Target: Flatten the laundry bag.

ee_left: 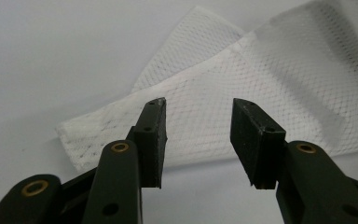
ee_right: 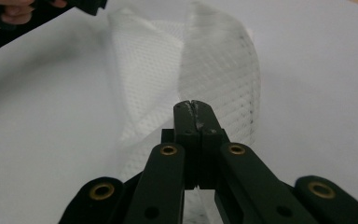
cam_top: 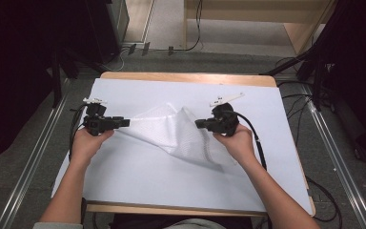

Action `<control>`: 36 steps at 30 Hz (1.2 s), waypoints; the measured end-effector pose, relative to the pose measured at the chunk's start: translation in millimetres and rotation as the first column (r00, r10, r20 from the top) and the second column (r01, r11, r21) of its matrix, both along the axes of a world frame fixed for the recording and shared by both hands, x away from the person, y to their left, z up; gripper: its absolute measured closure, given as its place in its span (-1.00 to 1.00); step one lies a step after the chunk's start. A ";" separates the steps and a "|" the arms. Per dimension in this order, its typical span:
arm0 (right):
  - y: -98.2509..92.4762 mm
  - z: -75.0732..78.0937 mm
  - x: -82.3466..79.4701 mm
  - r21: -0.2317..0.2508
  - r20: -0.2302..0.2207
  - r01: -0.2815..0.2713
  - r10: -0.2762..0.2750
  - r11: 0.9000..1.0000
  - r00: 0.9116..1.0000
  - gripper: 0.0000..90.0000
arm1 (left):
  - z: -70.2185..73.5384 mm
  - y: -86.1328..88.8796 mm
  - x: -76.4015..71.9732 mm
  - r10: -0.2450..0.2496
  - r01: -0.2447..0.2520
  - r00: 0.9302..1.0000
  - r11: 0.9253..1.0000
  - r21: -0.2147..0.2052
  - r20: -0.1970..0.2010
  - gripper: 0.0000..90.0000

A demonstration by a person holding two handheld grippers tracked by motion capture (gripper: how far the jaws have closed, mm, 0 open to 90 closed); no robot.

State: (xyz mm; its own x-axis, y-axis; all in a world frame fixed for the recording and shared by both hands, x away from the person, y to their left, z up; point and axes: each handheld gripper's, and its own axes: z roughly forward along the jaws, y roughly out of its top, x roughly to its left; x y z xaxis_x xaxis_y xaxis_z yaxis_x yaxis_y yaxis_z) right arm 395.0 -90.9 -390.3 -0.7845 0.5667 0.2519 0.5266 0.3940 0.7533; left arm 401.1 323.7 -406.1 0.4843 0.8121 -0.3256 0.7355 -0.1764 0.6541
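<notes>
Grey floor (cam_top: 38, 157) with rails (cam_top: 28, 167) surrounds the white-topped table (cam_top: 138, 186).

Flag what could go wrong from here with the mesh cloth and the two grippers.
1. The right gripper pinches only a thin edge of the white mesh cloth between shut fingers; the raised fold could slip out and drop.
2. The left gripper stands open at the cloth's far corner without gripping it, so that end may drag across the table as the right side lifts.
3. The open weave could snag on a fingertip.
</notes>
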 end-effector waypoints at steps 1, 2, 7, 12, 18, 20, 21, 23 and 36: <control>1.3 -0.6 -3.5 -0.001 -0.007 -0.005 0.005 1.000 1.000 1.00 | -0.1 -0.6 0.7 -0.004 0.004 1.000 1.000 0.002 0.001 0.26; 3.3 -2.3 -8.5 -0.001 -0.011 -0.015 0.015 1.000 1.000 1.00 | -0.1 -1.3 1.1 -0.004 0.004 1.000 1.000 0.000 0.000 0.26; 11.1 -13.1 -25.5 -0.007 -0.033 -0.054 0.053 0.999 0.998 1.00 | -0.2 -4.1 4.0 -0.013 0.013 1.000 1.000 0.005 0.001 0.27; 19.7 -18.5 -39.1 -0.005 -0.053 -0.094 0.093 0.996 0.994 1.00 | 0.6 -7.2 6.5 -0.020 0.020 1.000 1.000 0.017 0.006 0.27; 30.2 -24.8 -57.4 -0.013 -0.077 -0.142 0.140 0.990 0.987 1.00 | 0.0 -10.0 9.5 -0.031 0.031 1.000 0.999 0.020 0.006 0.27; 32.4 -27.5 -62.3 -0.035 -0.080 -0.153 0.150 0.988 0.985 1.00 | -0.6 -10.5 10.5 -0.033 0.033 0.999 0.999 0.025 0.002 0.27; 32.9 -28.9 -64.0 -0.044 -0.073 -0.158 0.155 0.986 0.985 1.00 | -0.9 -10.9 11.0 -0.034 0.034 0.999 0.999 0.023 0.000 0.27; 32.8 -30.1 -65.7 -0.049 -0.082 -0.158 0.153 0.986 0.985 0.90 | -0.9 -11.6 11.8 -0.038 0.038 0.999 0.999 0.025 0.000 0.26; 10.0 0.5 -55.2 -0.007 0.026 -0.088 0.089 0.996 0.996 0.87 | 2.5 -23.7 8.4 -0.071 0.071 0.997 0.997 0.009 0.006 0.26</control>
State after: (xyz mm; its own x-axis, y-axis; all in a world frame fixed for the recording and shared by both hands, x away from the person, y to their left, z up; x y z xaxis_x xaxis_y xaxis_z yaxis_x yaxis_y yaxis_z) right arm 339.8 -80.9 -389.7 -0.8378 0.4963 0.2275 0.4697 0.4430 0.7636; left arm 409.4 299.9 -403.5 0.5432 0.7782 -0.3151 0.7165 -0.2340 0.6572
